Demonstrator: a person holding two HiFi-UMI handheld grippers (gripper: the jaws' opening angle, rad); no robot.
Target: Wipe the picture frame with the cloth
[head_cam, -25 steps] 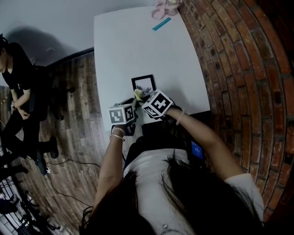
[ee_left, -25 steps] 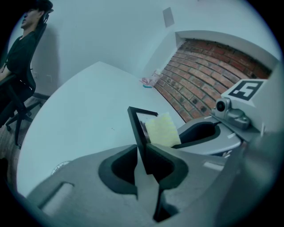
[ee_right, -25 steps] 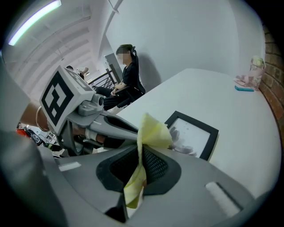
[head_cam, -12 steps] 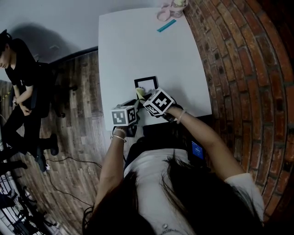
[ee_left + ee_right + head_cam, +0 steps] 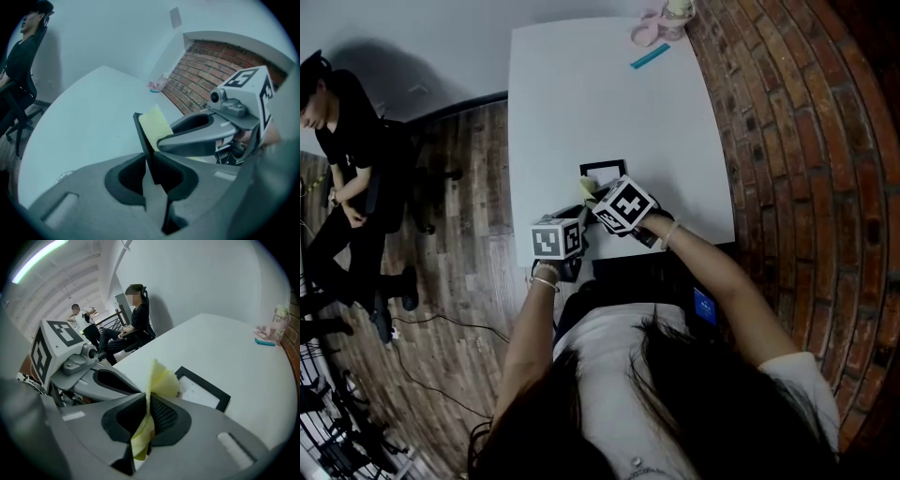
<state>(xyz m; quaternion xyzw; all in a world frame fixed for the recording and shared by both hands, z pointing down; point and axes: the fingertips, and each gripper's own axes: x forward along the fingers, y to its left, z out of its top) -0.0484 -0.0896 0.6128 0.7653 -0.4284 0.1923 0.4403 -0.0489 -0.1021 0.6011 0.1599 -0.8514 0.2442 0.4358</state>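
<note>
Clamping picture frame's (image 5: 142, 133) edge, left gripper (image 5: 149, 158) hugs table (image 5: 609, 103) rim.

White shirt (image 5: 609, 367); grey left claw (image 5: 149, 161), right claw (image 5: 146, 405)

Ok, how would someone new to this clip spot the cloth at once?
Start at the white table beside the brick wall, then find the black picture frame close to the table's near edge. The cloth is the pale yellow crumpled piece pinched in the right gripper jaws right by that frame, the only soft yellow thing there.
</note>
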